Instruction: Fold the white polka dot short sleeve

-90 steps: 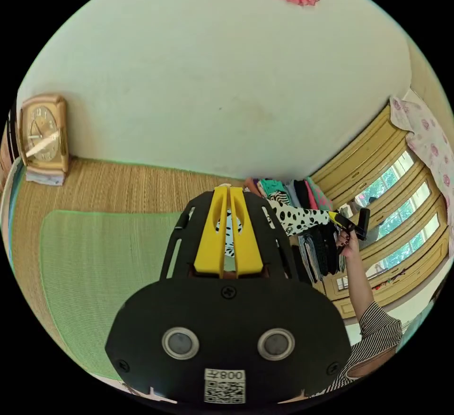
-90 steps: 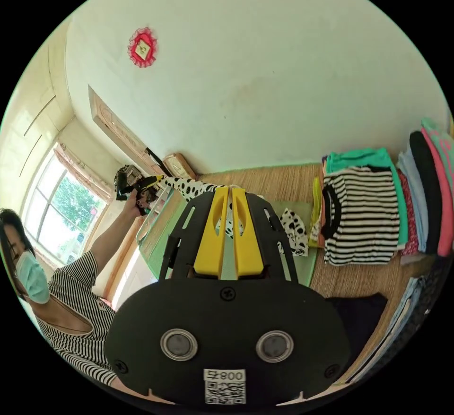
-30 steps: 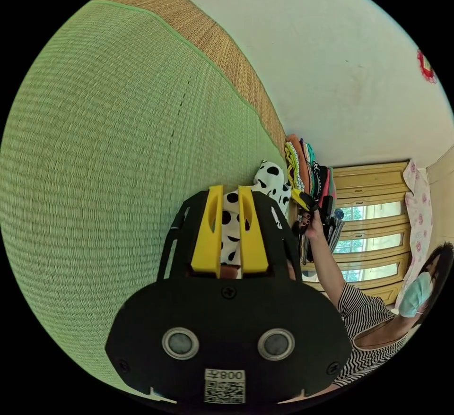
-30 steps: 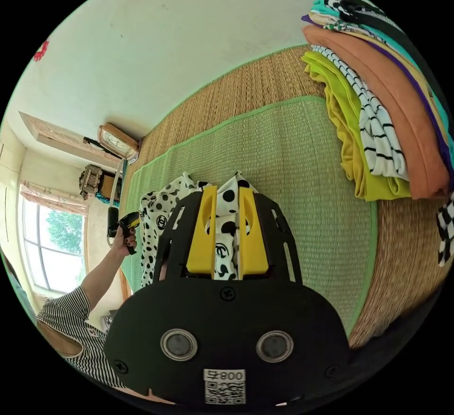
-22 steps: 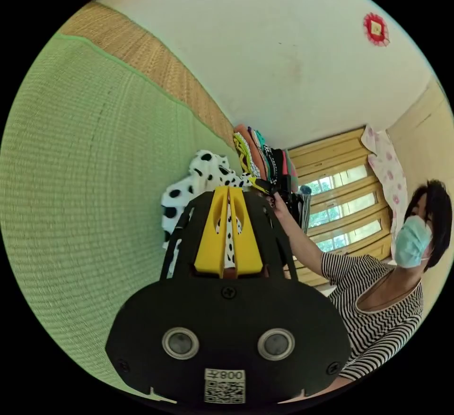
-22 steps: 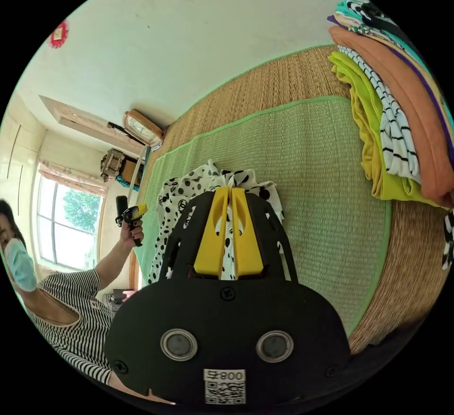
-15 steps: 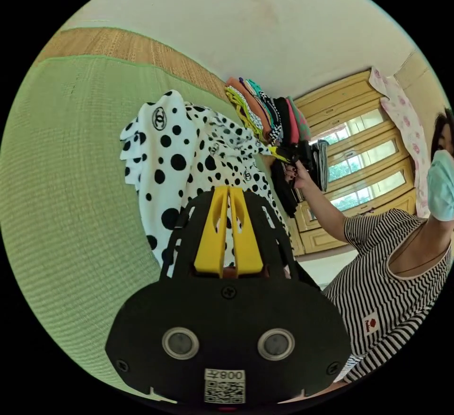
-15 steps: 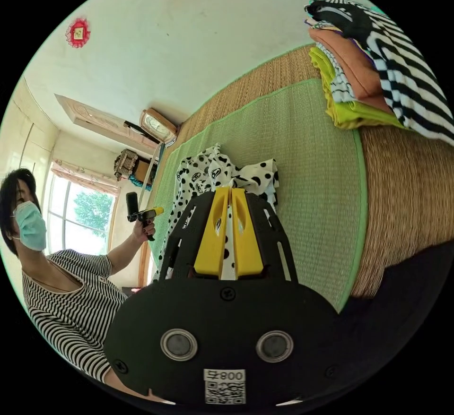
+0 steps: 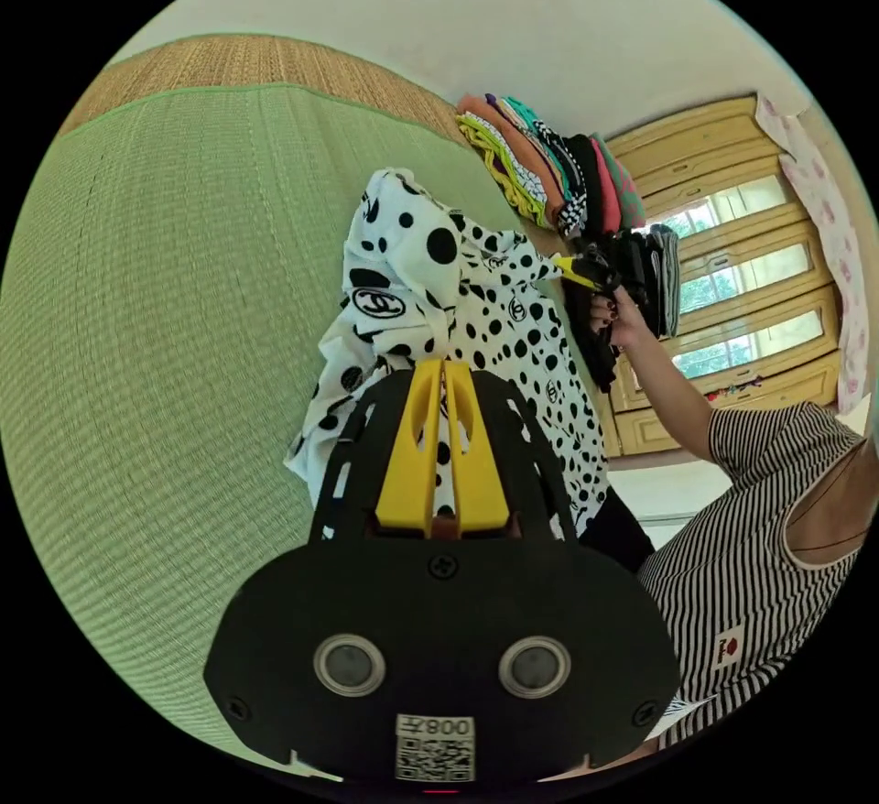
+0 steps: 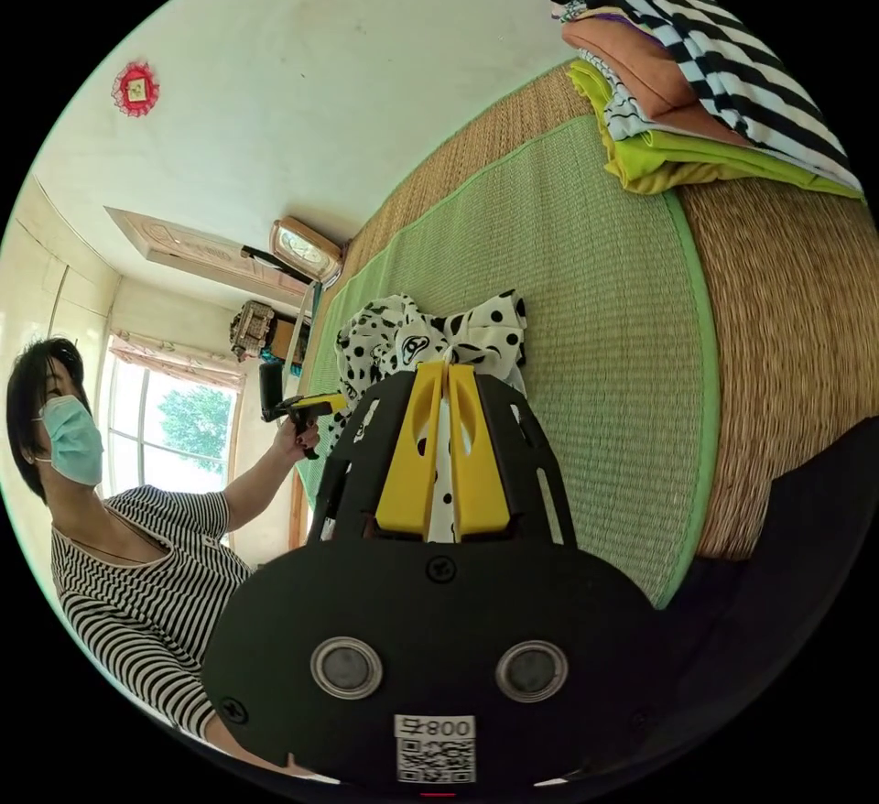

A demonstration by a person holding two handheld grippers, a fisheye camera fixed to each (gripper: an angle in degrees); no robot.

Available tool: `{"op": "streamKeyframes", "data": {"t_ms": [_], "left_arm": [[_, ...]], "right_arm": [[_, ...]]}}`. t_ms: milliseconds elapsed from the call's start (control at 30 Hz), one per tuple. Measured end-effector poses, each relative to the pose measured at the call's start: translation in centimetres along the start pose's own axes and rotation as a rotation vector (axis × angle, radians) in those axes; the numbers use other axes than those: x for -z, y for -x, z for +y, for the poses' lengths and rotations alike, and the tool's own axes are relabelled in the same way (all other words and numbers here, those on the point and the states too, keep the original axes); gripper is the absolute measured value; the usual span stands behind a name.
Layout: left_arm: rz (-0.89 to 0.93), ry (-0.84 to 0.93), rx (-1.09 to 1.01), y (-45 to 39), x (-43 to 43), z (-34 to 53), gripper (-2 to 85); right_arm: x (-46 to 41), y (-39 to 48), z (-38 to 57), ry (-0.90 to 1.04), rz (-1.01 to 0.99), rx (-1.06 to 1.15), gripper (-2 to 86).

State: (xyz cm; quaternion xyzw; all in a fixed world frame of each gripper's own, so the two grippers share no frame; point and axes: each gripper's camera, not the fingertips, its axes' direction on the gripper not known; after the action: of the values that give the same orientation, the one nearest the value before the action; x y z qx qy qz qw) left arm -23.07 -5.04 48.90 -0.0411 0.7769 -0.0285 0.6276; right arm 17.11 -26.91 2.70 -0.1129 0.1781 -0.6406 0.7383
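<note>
over green mat [image 9: 165, 309]: shirt [image 9: 476, 291] stretched between tools

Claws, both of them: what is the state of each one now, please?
Left claw: closed, holding the polka dot shirt.
Right claw: closed, holding the same shirt.

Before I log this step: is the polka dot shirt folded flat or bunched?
Bunched. The polka dot shirt hangs crumpled between both claws above the green mat, not laid flat.

shirt [image 9: 476, 309] hem behind left claw [image 9: 443, 371]
</note>
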Motion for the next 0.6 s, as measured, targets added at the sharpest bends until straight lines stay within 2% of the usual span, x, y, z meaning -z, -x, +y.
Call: {"op": "streamKeyframes", "data": {"t_ms": [100,267,367,467,600], "left_arm": [[-0.086,-0.057,-0.040,-2.4,1.5,1.6,3.5],[-0.088,-0.143,0.021,-1.9,4.0,1.4,7.5],[-0.049,-0.187,0.126,0.3,4.2,0.3,8.2],[0.084,-0.157,0.204,2.4,2.3,-1.3,7.7],[0.144,-0.123,0.234,2.6,0.8,-3.0,2.7]], "right_arm": [[0.5,-0.5,0.4,0.004,-0.015,-0.013,0.5],[1.2,-0.7,0.7,0.010,-0.012,-0.022,0.6],[1.6,-0.7,0.8,0.003,-0.020,-0.029,0.6],[1.6,-0.6,0.9,0.006,-0.027,-0.037,0.6],[1.9,-0.4,0.9,0.004,-0.039,-0.040,0.5]]}}
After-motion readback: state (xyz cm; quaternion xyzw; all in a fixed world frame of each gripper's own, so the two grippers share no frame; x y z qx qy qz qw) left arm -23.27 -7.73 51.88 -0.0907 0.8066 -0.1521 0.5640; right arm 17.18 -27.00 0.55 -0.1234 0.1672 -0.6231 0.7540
